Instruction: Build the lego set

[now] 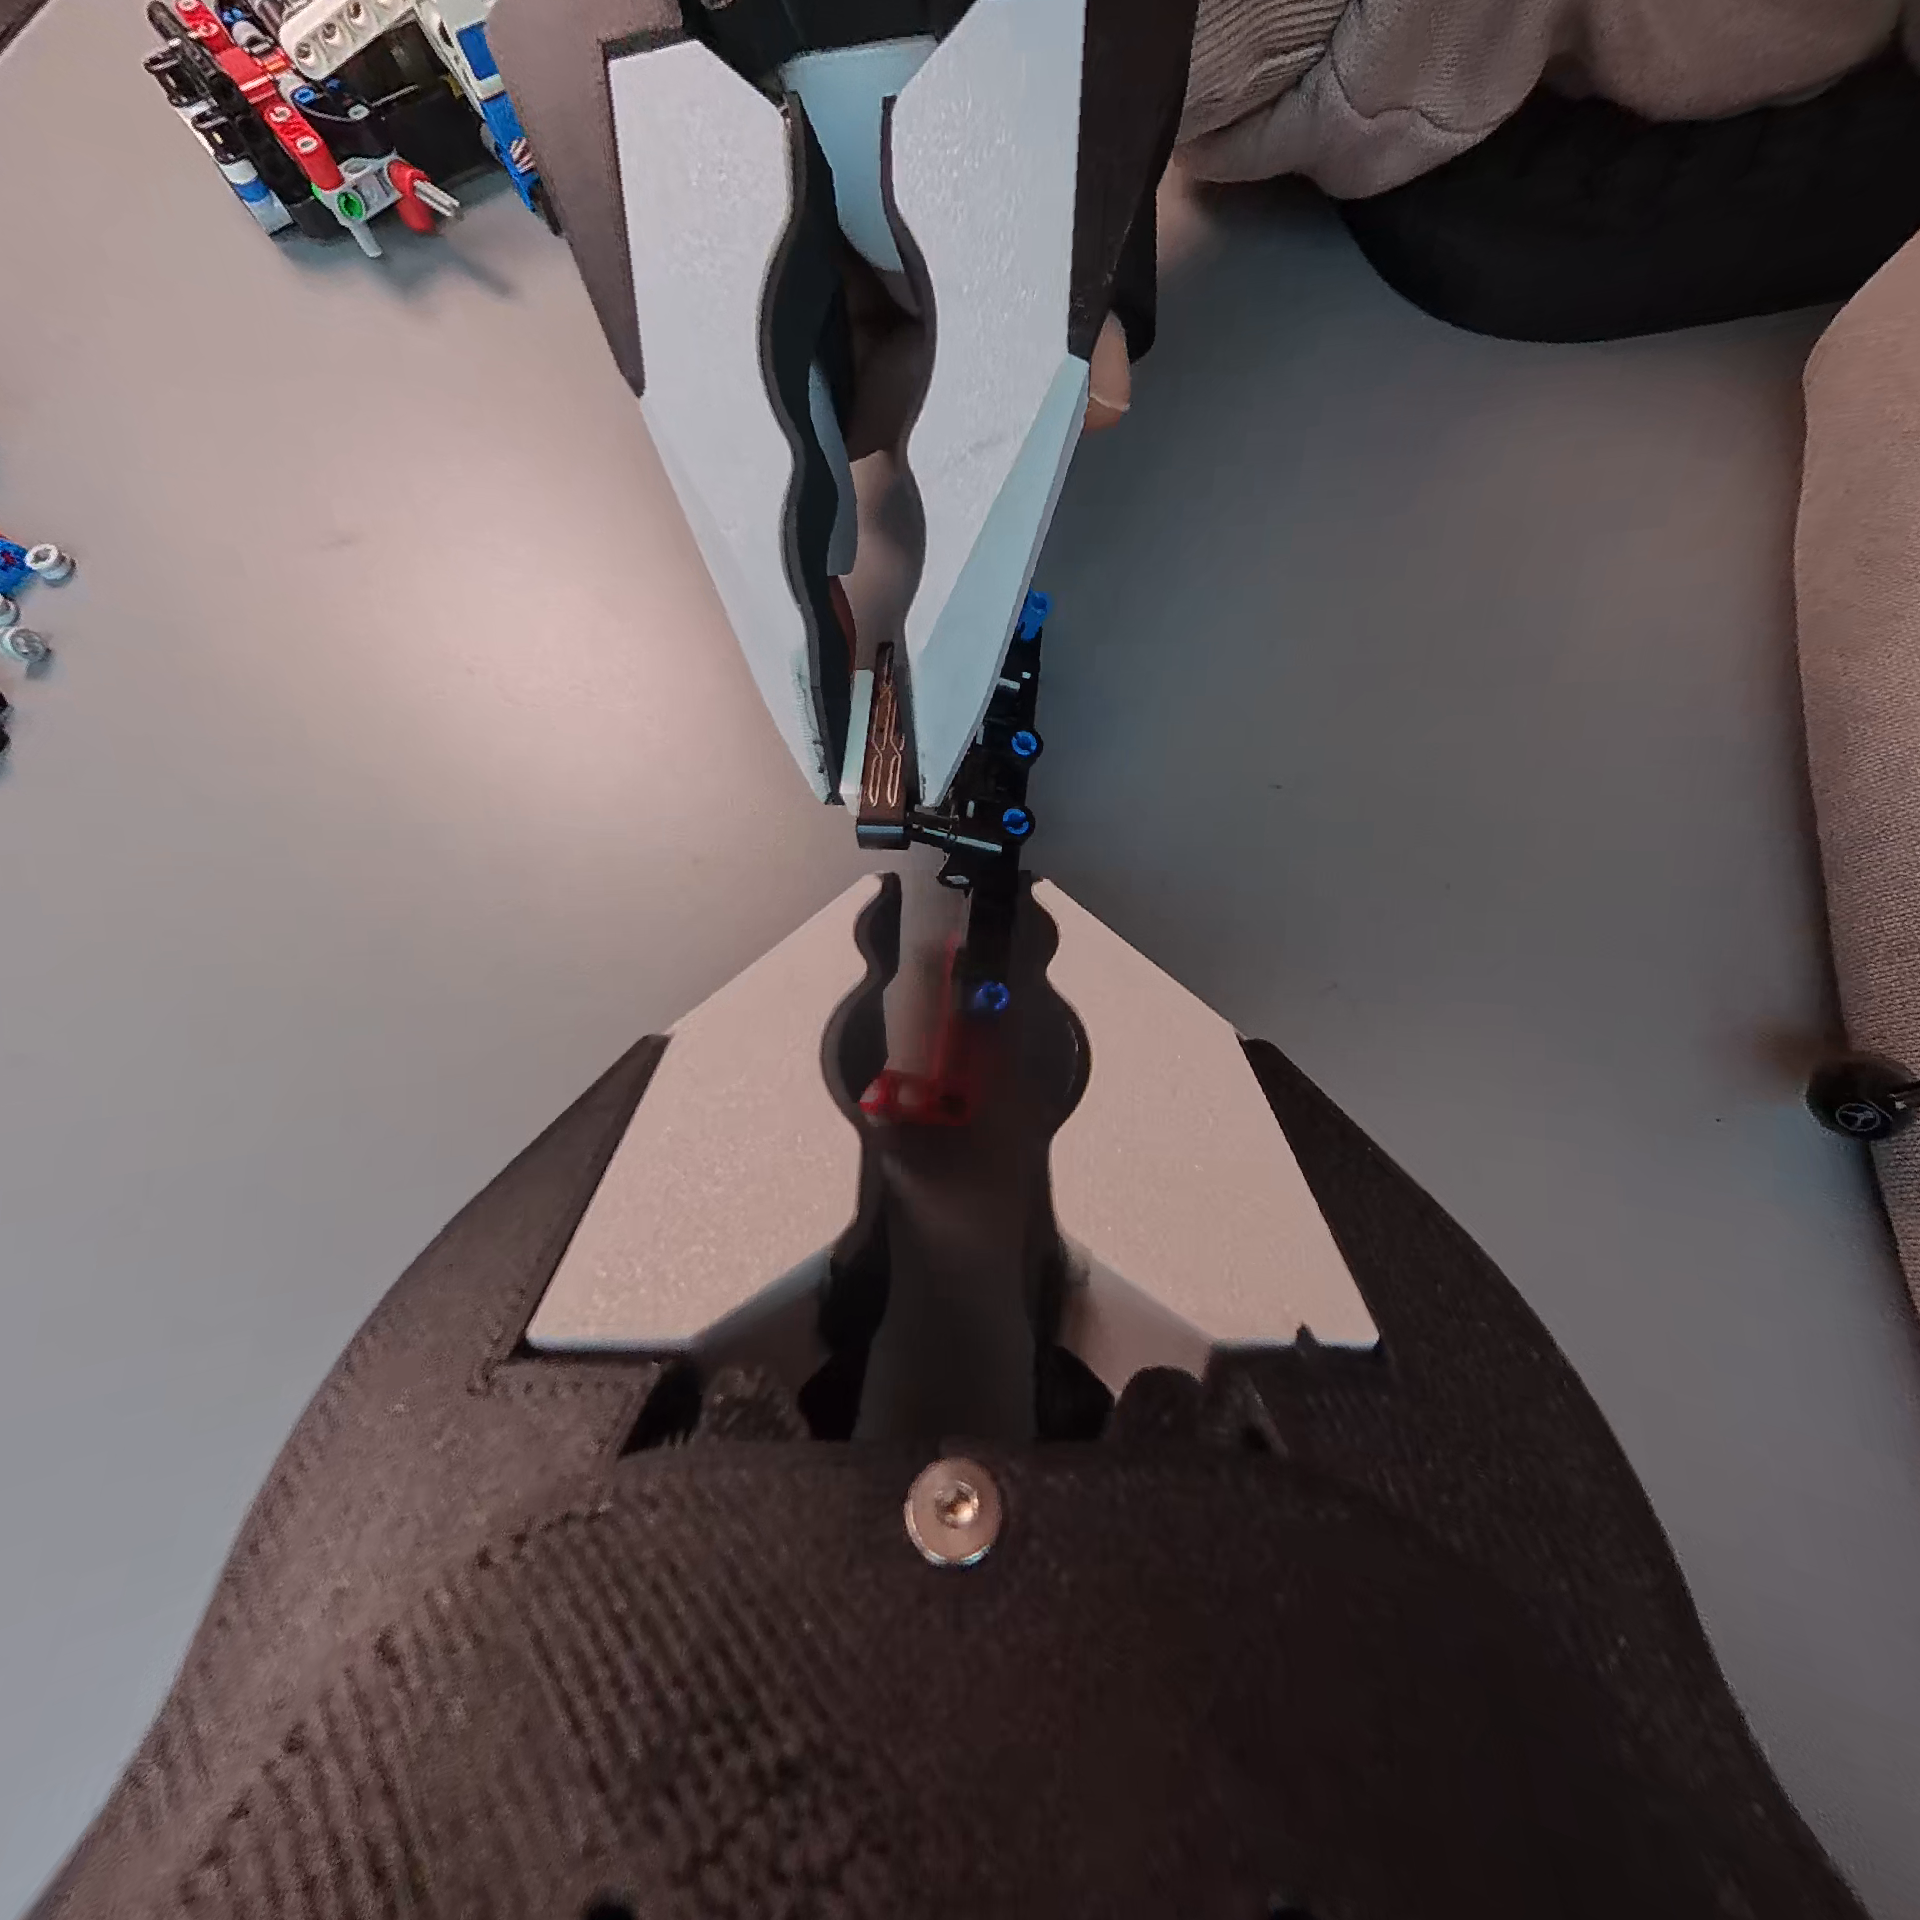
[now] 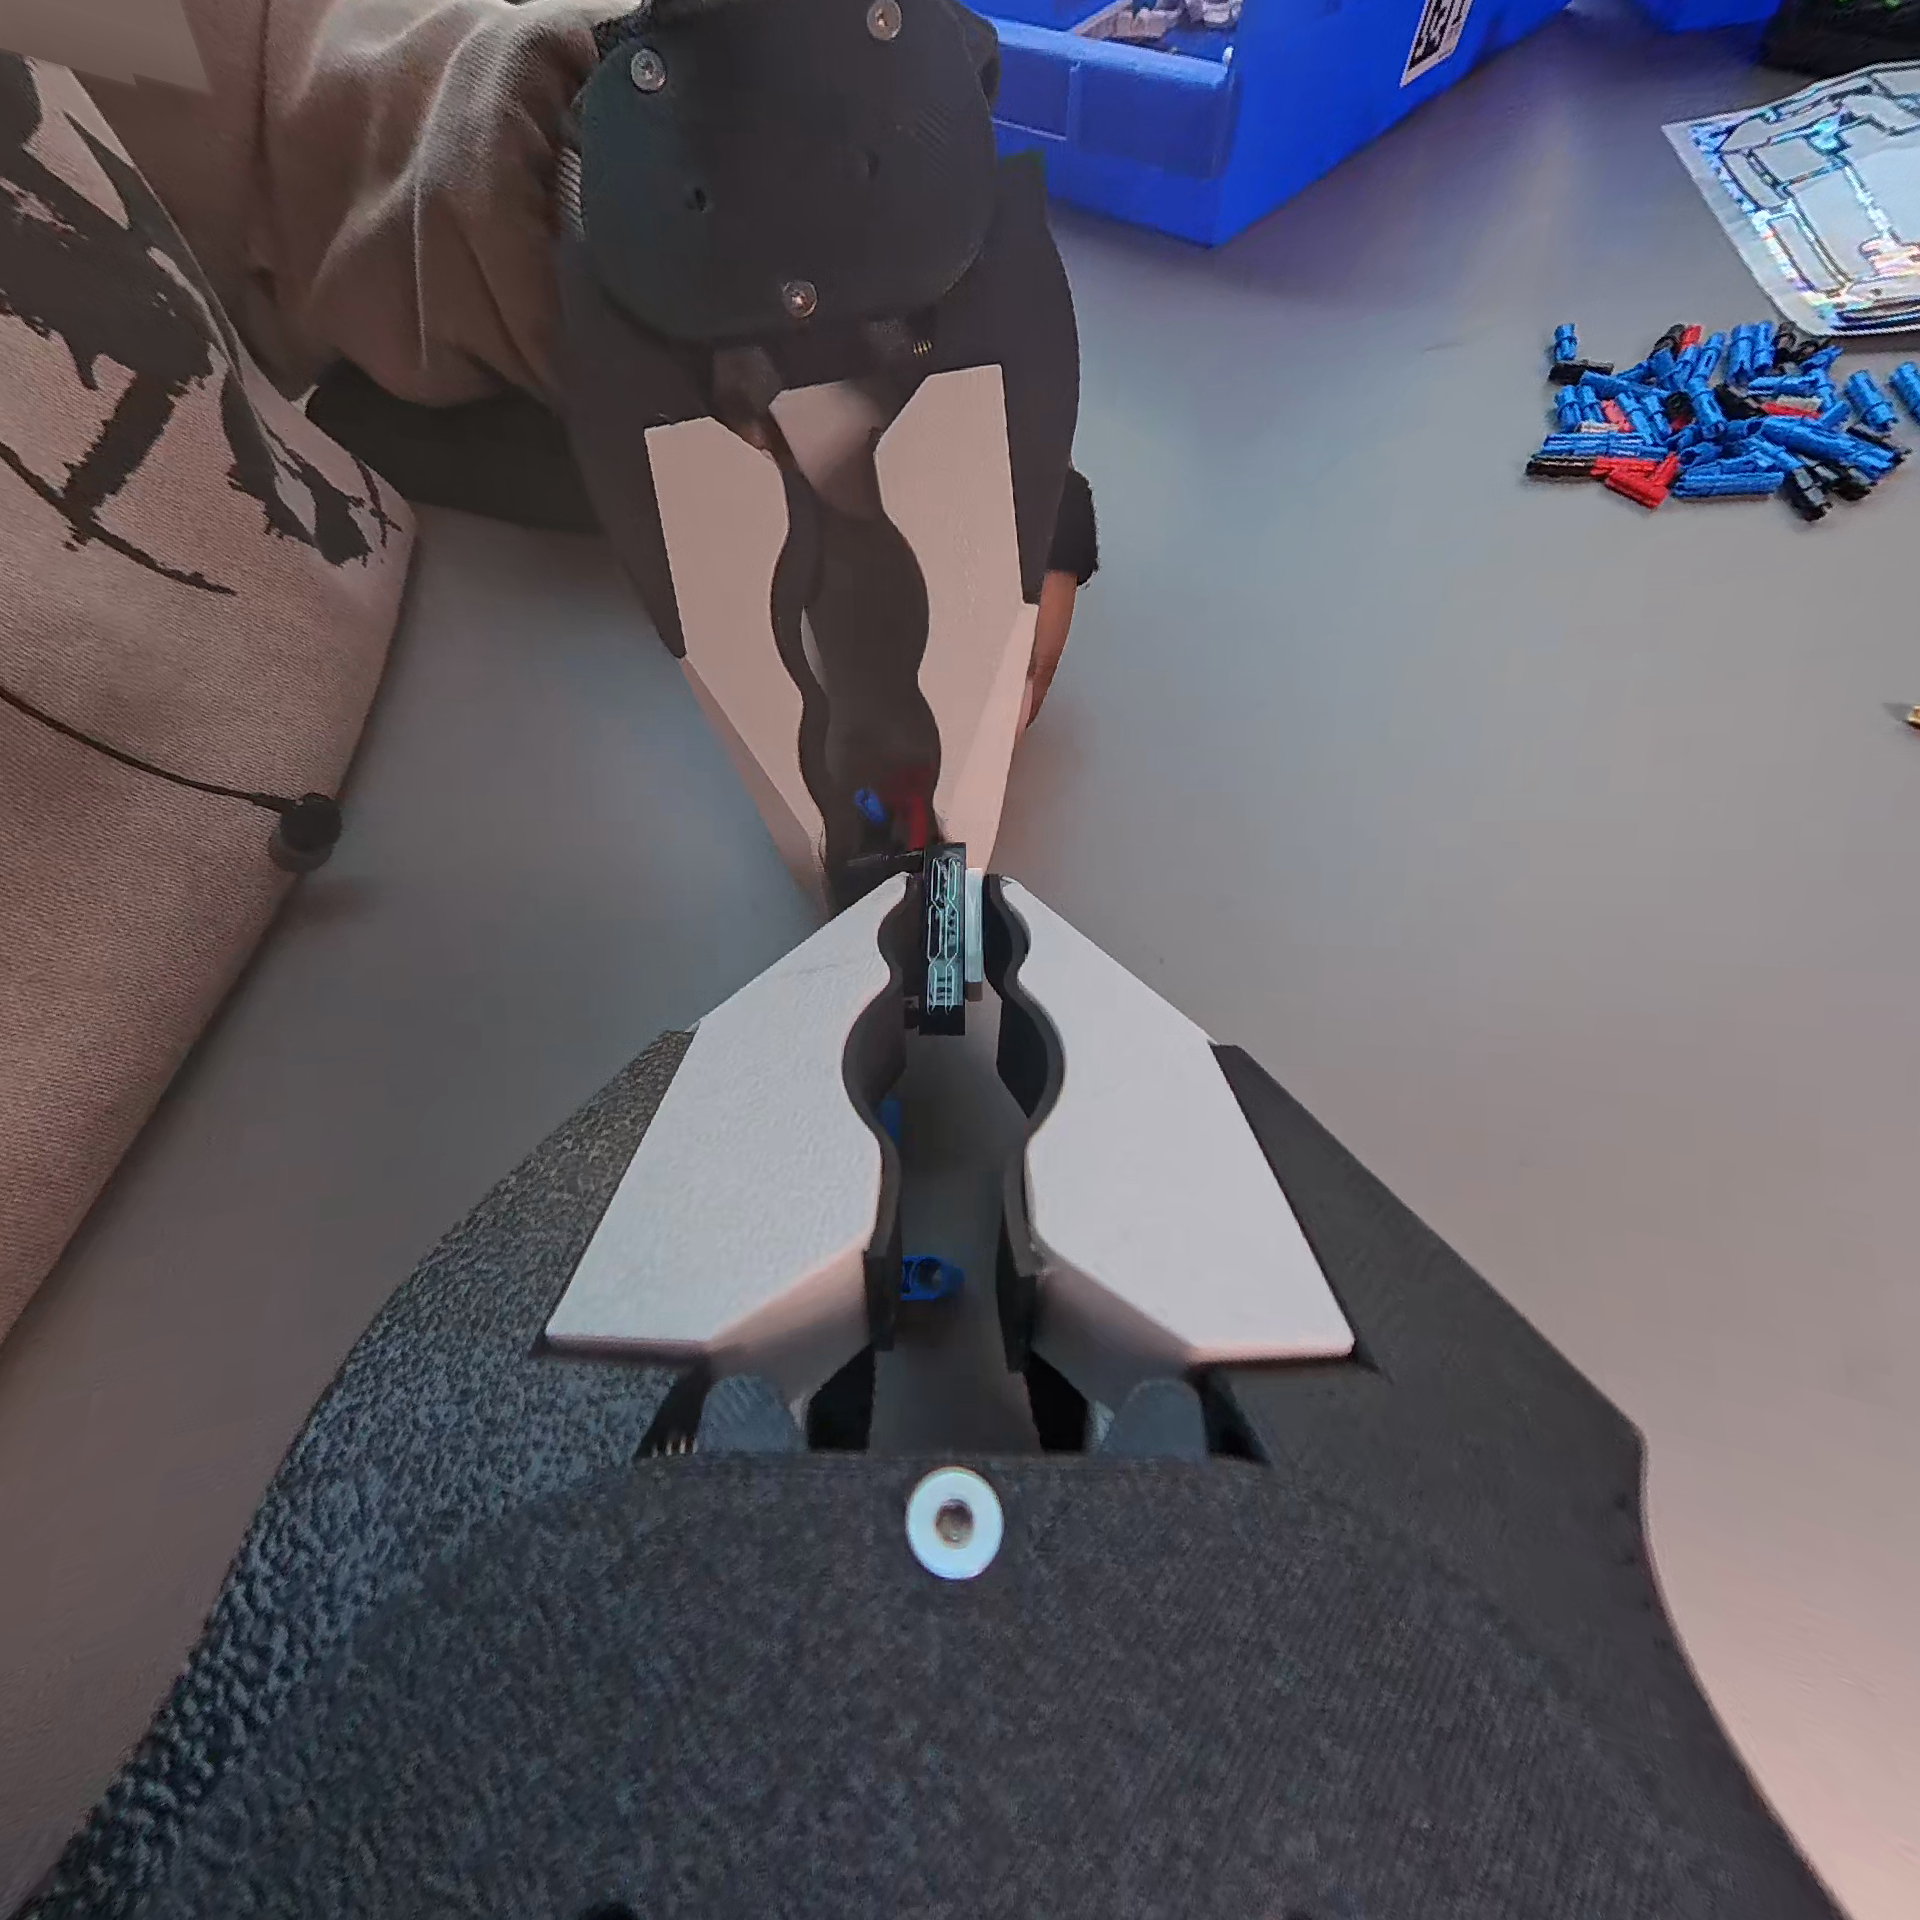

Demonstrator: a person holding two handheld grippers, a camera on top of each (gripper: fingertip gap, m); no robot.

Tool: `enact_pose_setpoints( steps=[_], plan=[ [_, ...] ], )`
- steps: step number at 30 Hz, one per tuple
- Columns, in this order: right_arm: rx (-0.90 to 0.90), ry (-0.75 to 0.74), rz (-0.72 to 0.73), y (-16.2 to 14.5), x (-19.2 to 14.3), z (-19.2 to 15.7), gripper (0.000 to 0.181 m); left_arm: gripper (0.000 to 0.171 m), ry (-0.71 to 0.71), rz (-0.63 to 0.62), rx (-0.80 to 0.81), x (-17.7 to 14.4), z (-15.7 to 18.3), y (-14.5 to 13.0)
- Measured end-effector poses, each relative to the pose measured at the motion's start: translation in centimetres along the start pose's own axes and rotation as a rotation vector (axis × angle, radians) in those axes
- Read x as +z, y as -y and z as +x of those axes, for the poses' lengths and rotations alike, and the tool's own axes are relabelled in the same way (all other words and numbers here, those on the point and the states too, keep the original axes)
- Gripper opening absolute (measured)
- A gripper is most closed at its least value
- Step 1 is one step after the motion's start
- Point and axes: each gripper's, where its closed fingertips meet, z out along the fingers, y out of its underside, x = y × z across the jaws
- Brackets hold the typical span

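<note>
Two hand-held grippers meet tip to tip above a grey table [image 1: 364, 935]. The left gripper [image 1: 956, 894] pinches a black beam assembly [image 1: 982, 831] with blue pins and a red piece. The right gripper [image 2: 945, 894] pinches a black printed tile [image 2: 943, 951] backed by a white piece, pressed against the assembly's end. A pile of pins [image 2: 1714, 416], a sticker sheet [image 2: 1808, 197] and a blue bin [image 2: 1226, 135], which bears a square code label, lie beyond. A half-built model [image 1: 332, 114] stands far left.
</note>
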Motion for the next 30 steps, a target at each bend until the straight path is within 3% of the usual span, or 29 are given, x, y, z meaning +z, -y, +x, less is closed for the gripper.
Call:
enact_pose_setpoints(
  steps=[15,30],
  plan=[
    [-0.065,-0.052,0.0,0.0,-0.1,0.3,0.009,0.032,0.024,0.039,-0.066,0.0,-0.6,0.7],
    [-0.126,-0.096,-0.019,-0.3,-0.2,0.7,0.009,0.027,0.035,0.09,-0.051,-0.5,-1.3,1.4]
  ],
)
